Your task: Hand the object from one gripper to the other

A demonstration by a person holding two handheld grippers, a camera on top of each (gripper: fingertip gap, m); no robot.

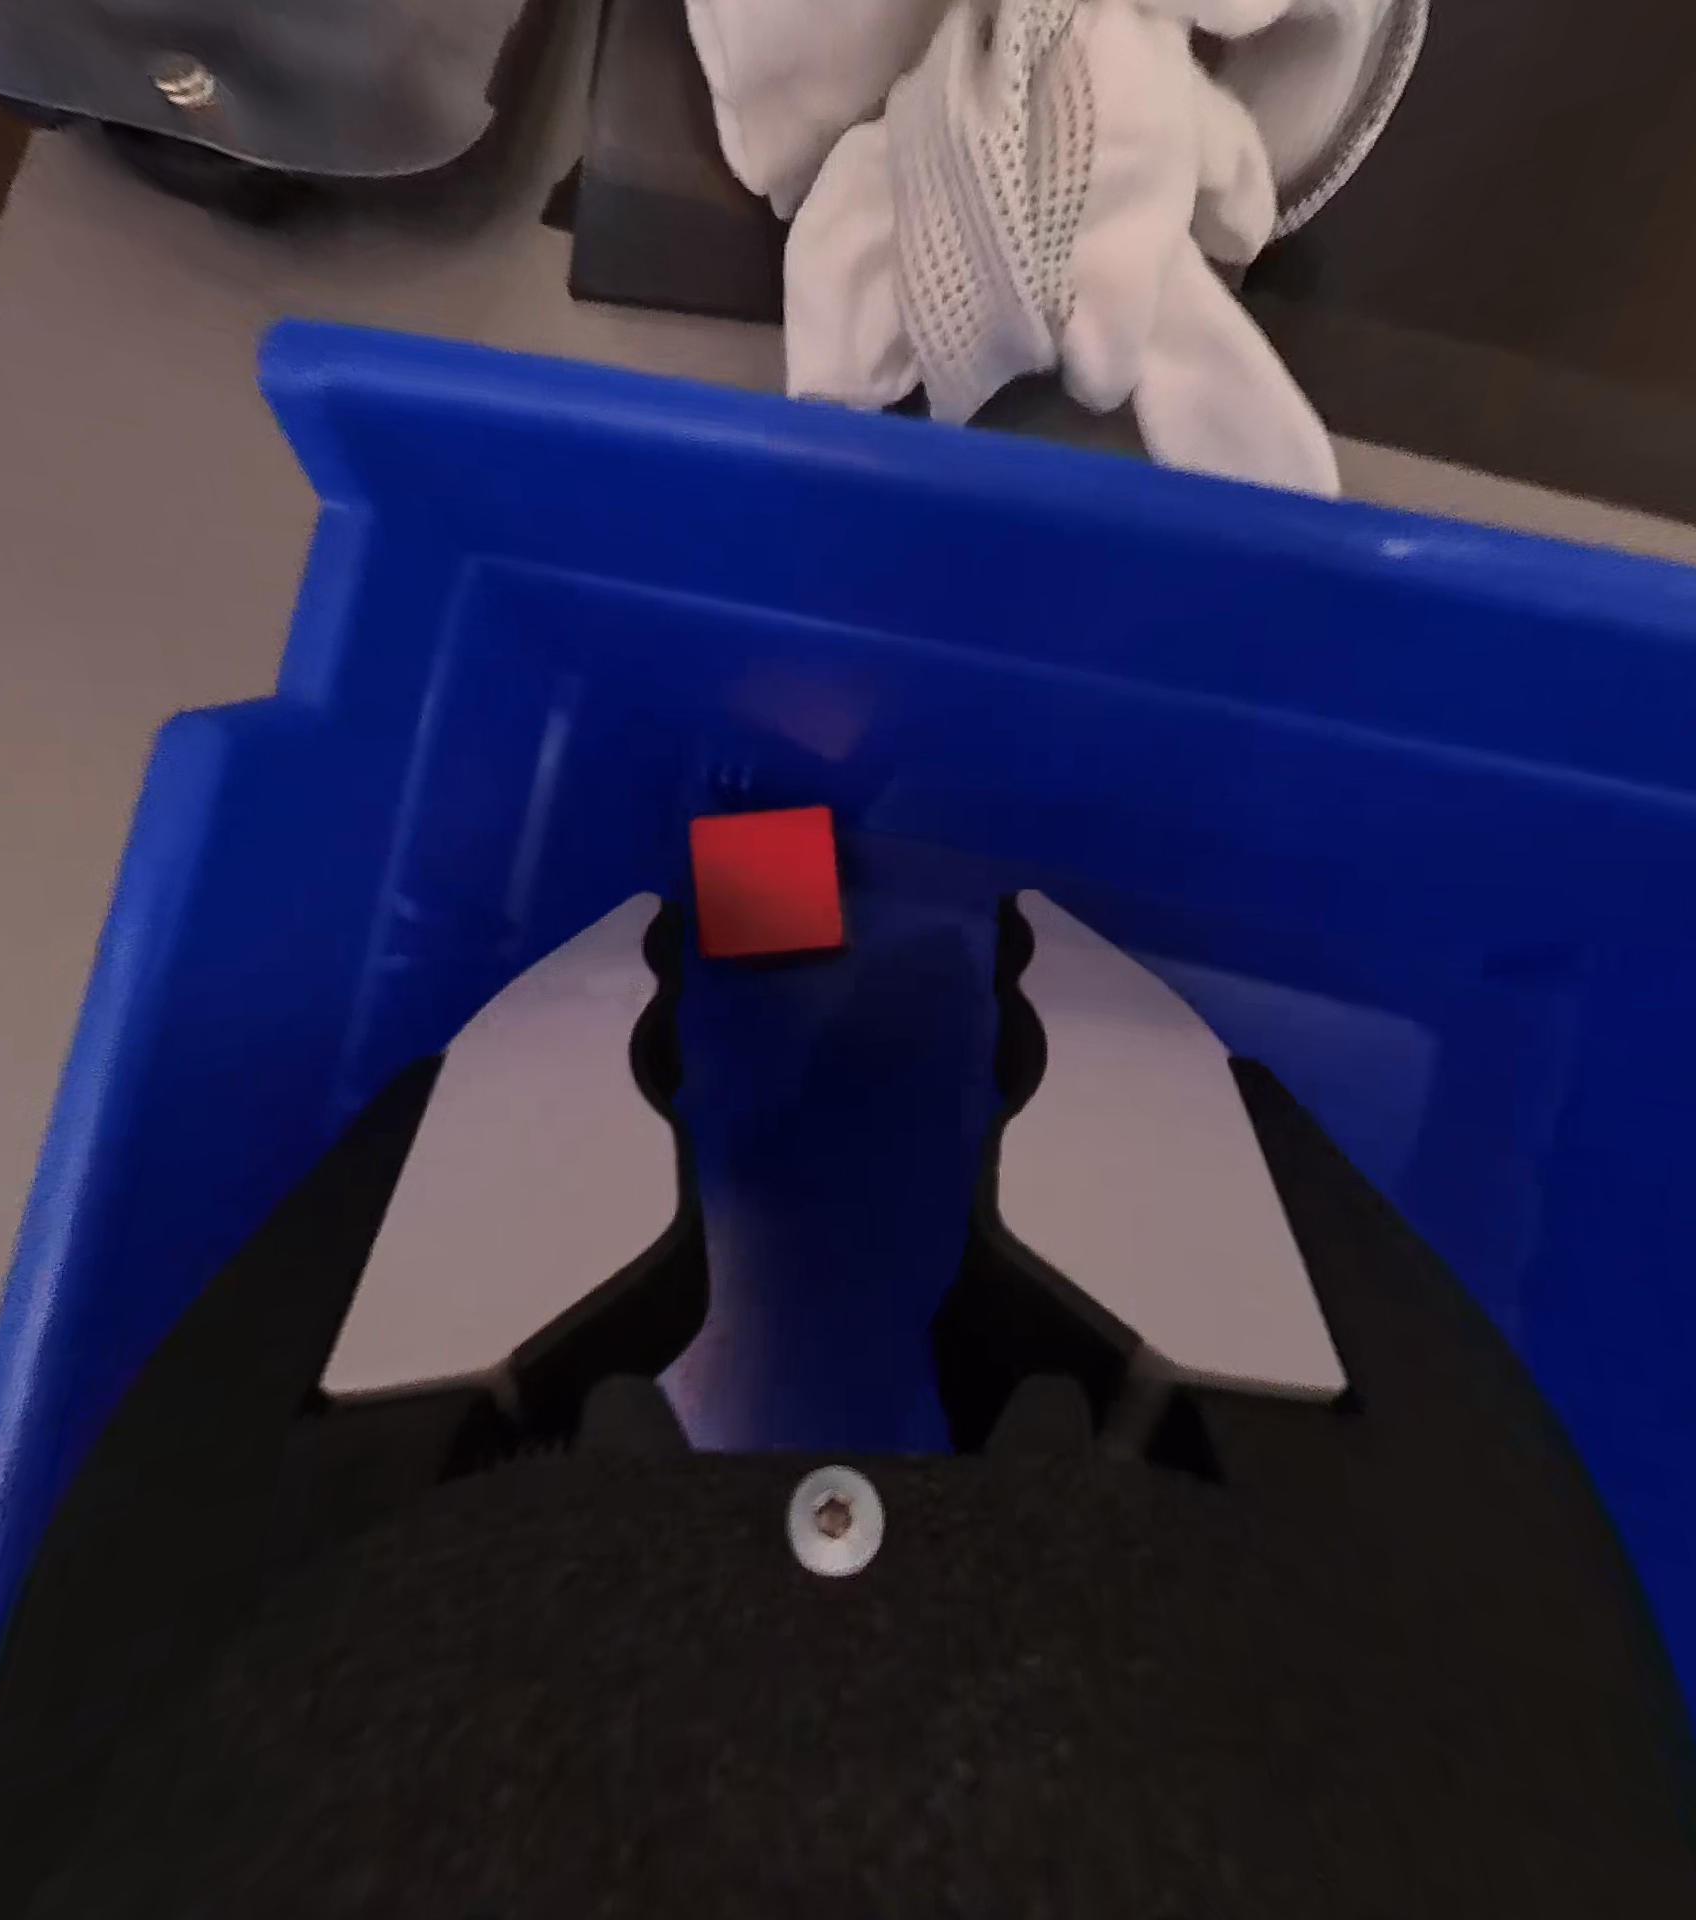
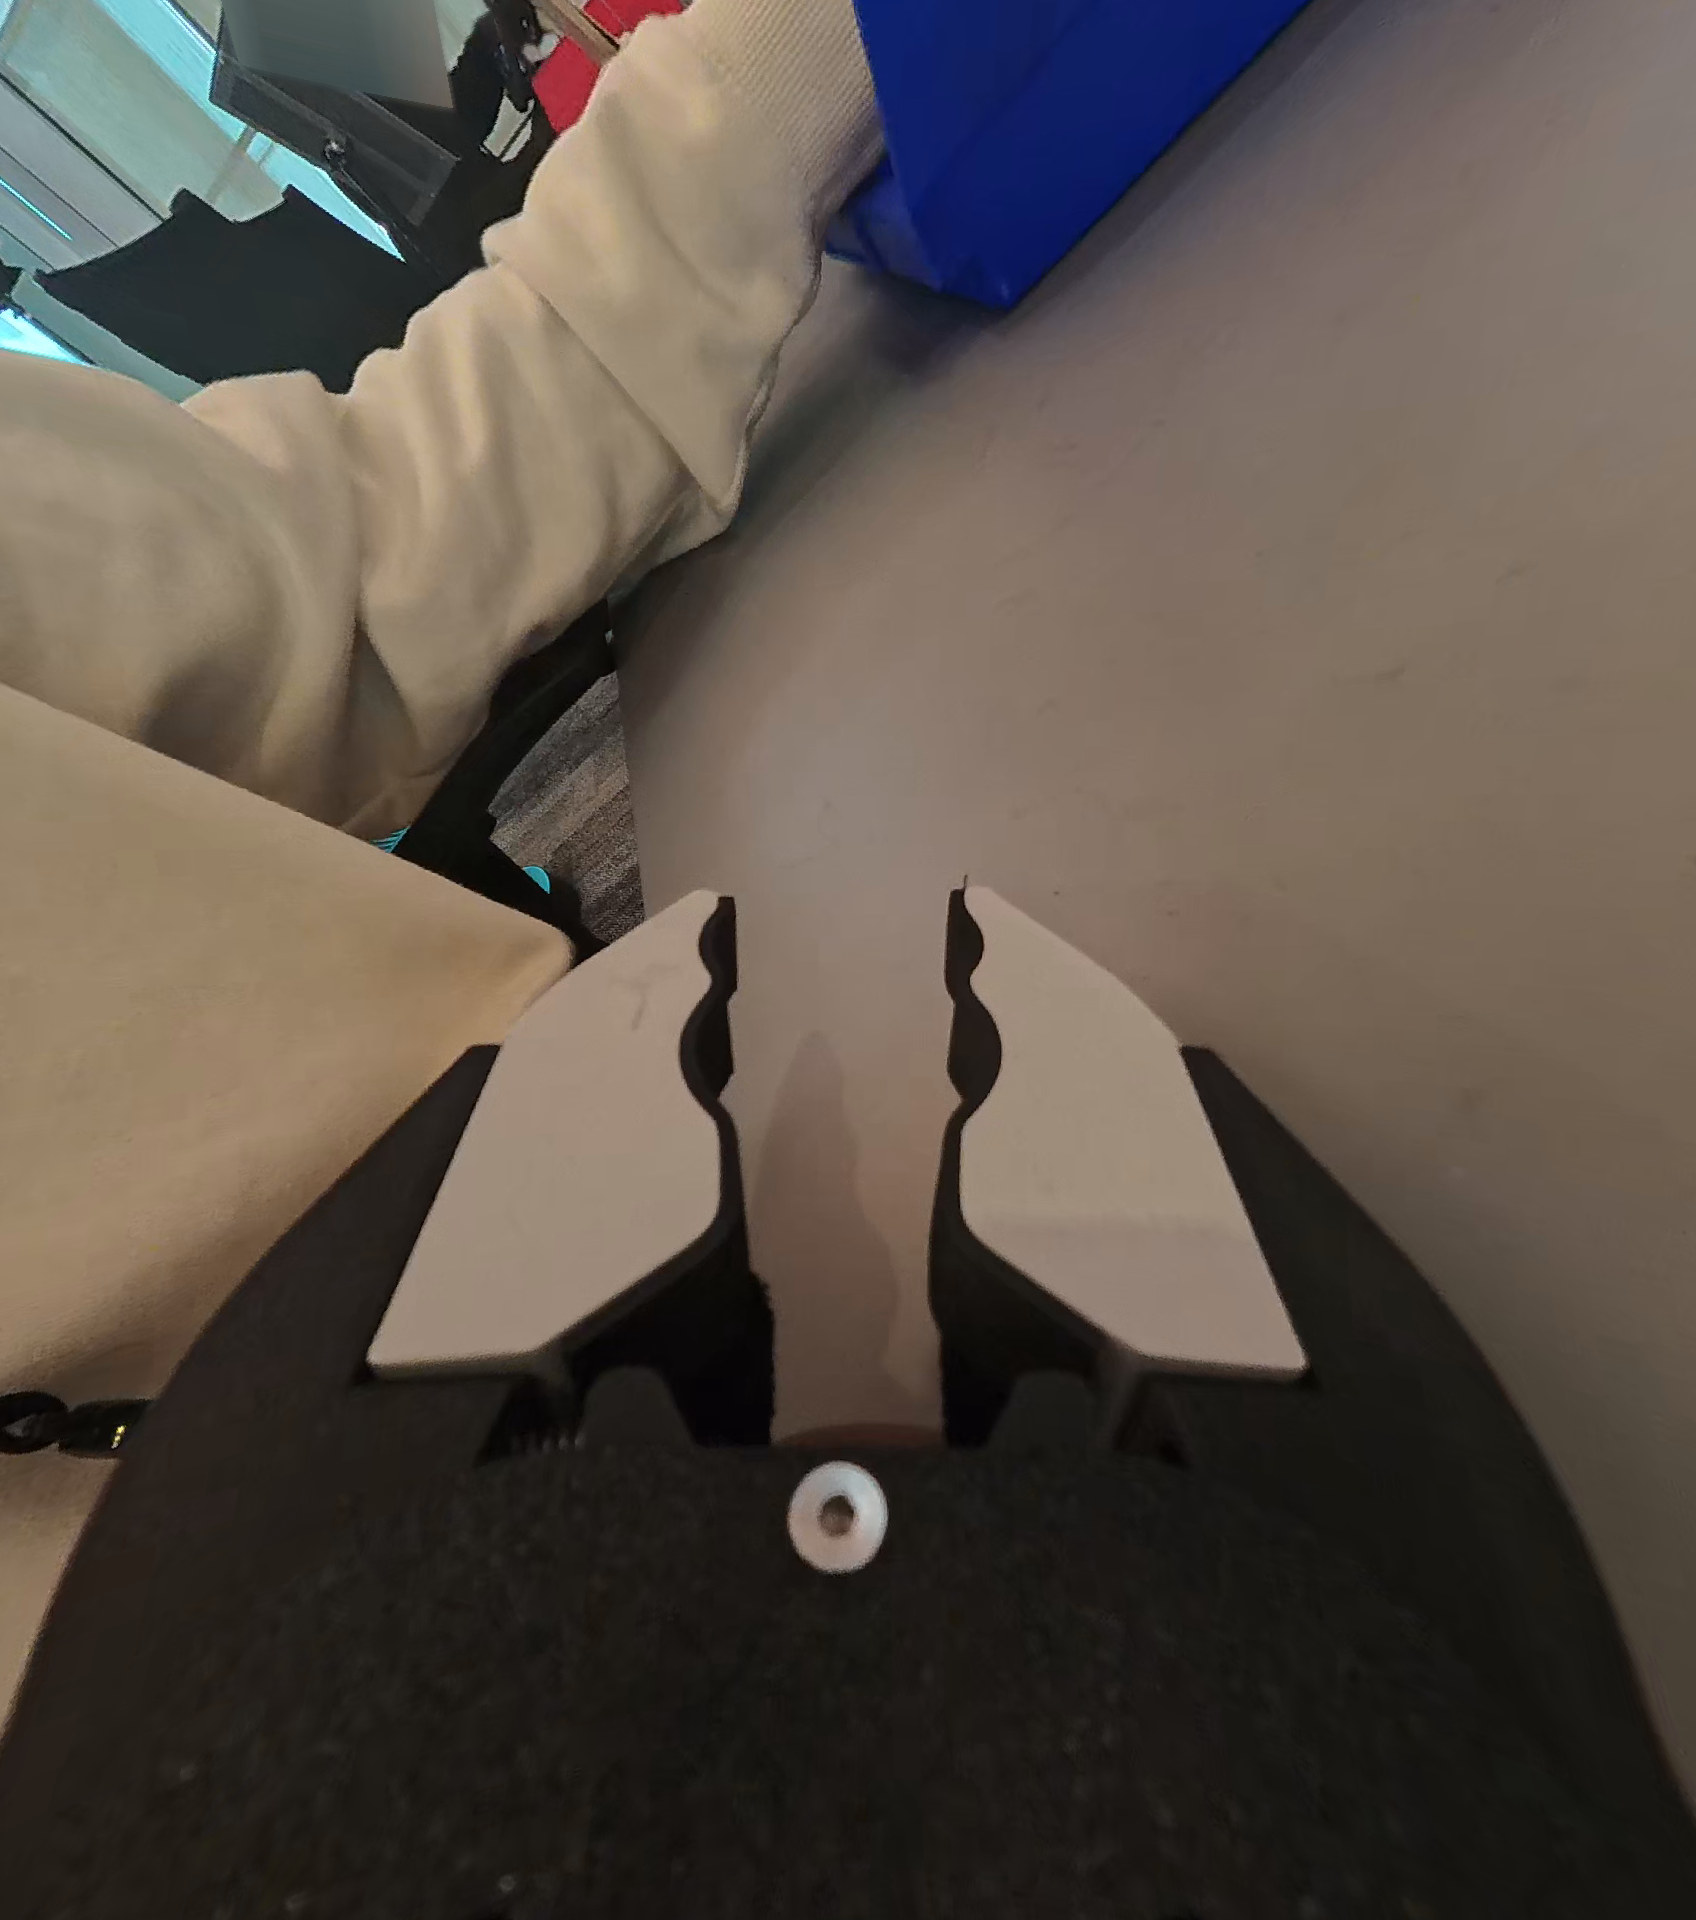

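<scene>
Grey table (image 2: 1343,727) holds a blue bin (image 1: 1031,540); left gripper (image 1: 828,914), jaws wide, nears the red cube (image 1: 766,881); right gripper (image 2: 839,914) waits empty, part-open; an off-centre close could nudge the cube away.

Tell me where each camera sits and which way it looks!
Left wrist view: sits on the left claw, looking down into the blue bin at a red cube; its open fingers show.
Right wrist view: sits on the right claw, facing the grey table; open fingers and a cream sleeve show.
Shared: the blue bin.
</scene>
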